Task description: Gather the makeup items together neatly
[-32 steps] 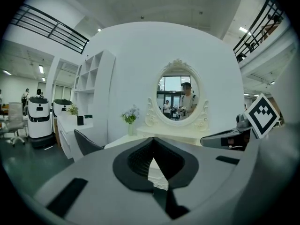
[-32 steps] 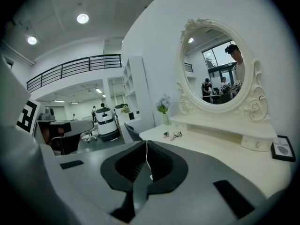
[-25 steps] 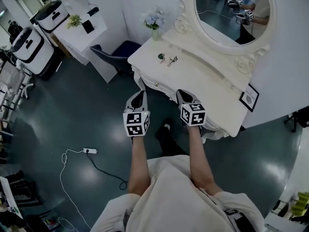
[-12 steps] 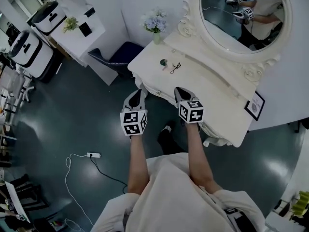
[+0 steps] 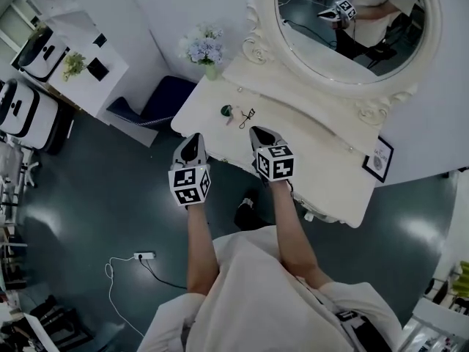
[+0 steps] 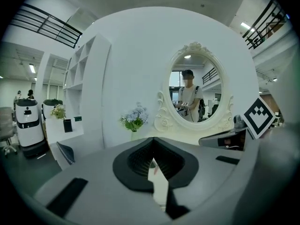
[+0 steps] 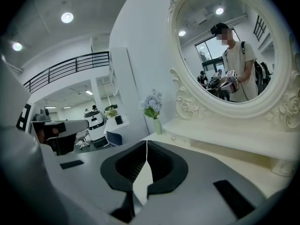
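**First onlooker:** Two tools raised in front of the person at the dressing table. What are they carrying?

**Second onlooker:** Nothing. The left gripper has its jaws pressed together with nothing between them. The right gripper is the same, tips meeting and empty. They sit side by side, tilted a little downward, at the front edge of the dressing table.

**First onlooker:** And the makeup?

**Second onlooker:** Out beyond the tips, toward the left end of the tabletop. A small green item lies just beside a dark eyelash curler. They are near each other, but I cannot tell whether they touch. Neither gripper is close to them yet.

**First onlooker:** Anything else up there?

**Second onlooker:** A vase of flowers stands at the back left corner, and the oval mirror behind it shows the person's reflection. A small framed card sits at the right end. There may be a speck of something near the vase, too small to name.

**First onlooker:** So how far along is the tidying?

**Second onlooker:** I'd judge it at the very start — neither piece is in a grip, and they lie loose at odd angles rather than lined up. All the gathering is left to do: reach in, open a pair of jaws, take one piece and set it squarely against the other.
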Demonstrator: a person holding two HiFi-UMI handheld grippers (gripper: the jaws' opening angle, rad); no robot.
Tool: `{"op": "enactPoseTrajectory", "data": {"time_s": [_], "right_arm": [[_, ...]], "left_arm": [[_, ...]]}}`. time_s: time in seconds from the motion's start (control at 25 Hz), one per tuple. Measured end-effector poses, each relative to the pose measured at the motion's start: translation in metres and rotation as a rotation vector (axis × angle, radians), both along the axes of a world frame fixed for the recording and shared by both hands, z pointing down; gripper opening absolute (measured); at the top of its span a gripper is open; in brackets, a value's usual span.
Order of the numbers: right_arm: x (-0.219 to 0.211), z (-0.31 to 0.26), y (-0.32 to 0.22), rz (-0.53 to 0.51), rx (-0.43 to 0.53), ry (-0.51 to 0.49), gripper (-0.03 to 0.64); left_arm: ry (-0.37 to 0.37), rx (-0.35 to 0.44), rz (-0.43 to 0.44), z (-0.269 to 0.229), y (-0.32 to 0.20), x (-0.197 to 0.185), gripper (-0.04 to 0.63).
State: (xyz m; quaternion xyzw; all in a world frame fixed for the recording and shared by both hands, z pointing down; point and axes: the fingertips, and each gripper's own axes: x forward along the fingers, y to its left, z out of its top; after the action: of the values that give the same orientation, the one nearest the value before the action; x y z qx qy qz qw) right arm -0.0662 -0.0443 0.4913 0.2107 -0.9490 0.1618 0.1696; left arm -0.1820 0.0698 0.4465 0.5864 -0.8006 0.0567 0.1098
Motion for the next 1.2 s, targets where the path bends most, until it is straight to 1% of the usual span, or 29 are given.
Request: {"op": "enactPoseTrajectory", "data": {"time_s": [0.2,0.48,0.6,0.68,0.76,0.92,1.0,1.08,1.2], "right_arm": [[-0.018,-0.005,-0.046,0.048,0.008,0.004,0.041],[-0.036,0.002,-0.098,0.111,0.000,0.020,0.041],[-0.041,0.002,-0.117,0.140,-0.018,-0.006,0.041],[-0.044,0.005,-0.124,0.149,-0.020,-0.014,0.041],[-0.047,0.011,-0.125,0.143,-0.017,-0.002,0.041],[-0.036,0.025,-0.124,0.154,-0.039,0.021,0.041],[-0.024,0.032,-0.126,0.177,-0.044,0.033,0.041],[-0.009,0.039,-0.130,0.223,-0.056,0.032,0.041],[0.010,0.051,-0.134,0.291,-0.081,0.036,0.041]], "left_arm": [[-0.012,-0.004,0.050,-0.003,-0.051,-0.018,0.014],[-0.043,-0.038,0.116,0.005,-0.111,-0.034,0.014],[-0.077,-0.063,0.144,0.013,-0.132,-0.035,0.014],[-0.073,-0.066,0.165,0.021,-0.143,-0.032,0.014],[-0.074,-0.078,0.184,0.026,-0.150,-0.032,0.014],[-0.076,-0.089,0.194,0.028,-0.160,-0.035,0.014],[-0.116,-0.098,0.187,0.026,-0.164,-0.033,0.014],[-0.152,-0.110,0.184,0.025,-0.168,-0.030,0.014],[-0.132,-0.103,0.206,0.026,-0.173,-0.024,0.014]]}}
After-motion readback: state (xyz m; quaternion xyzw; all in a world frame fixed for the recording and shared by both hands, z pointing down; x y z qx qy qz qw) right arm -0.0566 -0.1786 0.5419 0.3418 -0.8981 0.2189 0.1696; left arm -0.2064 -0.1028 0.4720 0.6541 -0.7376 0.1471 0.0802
